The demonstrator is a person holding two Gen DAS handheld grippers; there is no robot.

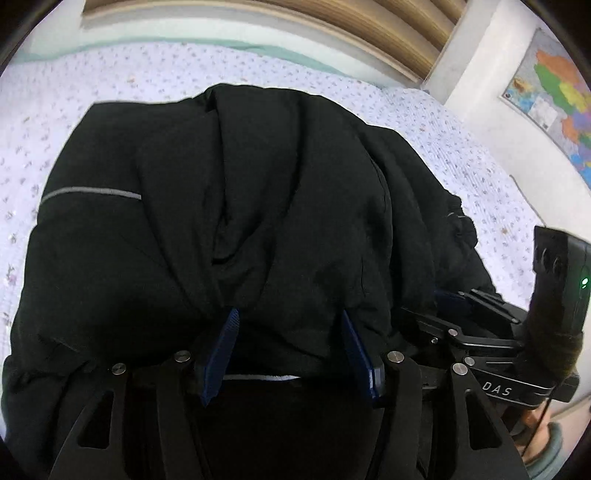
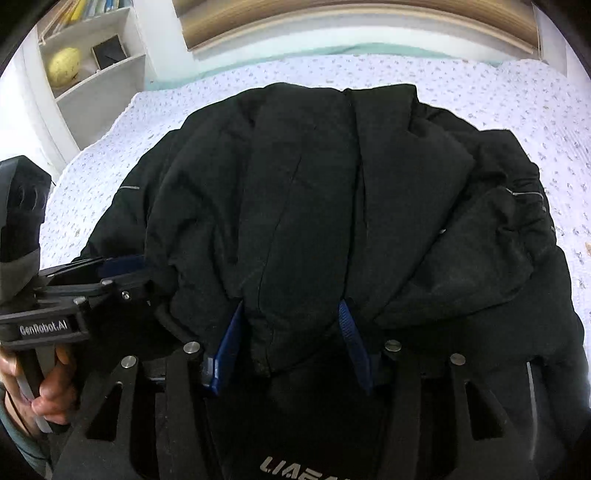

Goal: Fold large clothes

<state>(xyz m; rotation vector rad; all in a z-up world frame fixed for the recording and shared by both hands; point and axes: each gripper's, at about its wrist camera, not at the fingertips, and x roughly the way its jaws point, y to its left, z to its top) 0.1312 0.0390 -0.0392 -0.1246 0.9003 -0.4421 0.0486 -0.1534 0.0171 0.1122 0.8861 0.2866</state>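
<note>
A large black jacket [image 1: 258,166] [image 2: 314,184] lies bunched on a bed with a pale flowered sheet [image 1: 258,66] [image 2: 480,92]. A grey reflective stripe [image 1: 92,192] crosses its left part. My left gripper [image 1: 289,314] has a thick fold of the near edge filling the gap between its blue pads [image 1: 225,339], shut on it. My right gripper [image 2: 291,303] holds another thick fold the same way between its blue pads [image 2: 351,339]. Both grippers stand side by side at the jacket's near edge; each shows at the side of the other's view [image 1: 461,317] [image 2: 110,275].
A wooden headboard [image 1: 332,22] [image 2: 369,22] runs along the far side of the bed. A coloured map [image 1: 554,103] hangs on the right wall. A white shelf [image 2: 92,85] with a yellow ball [image 2: 64,66] stands at the left. A person's hand [image 2: 48,387] grips the left handle.
</note>
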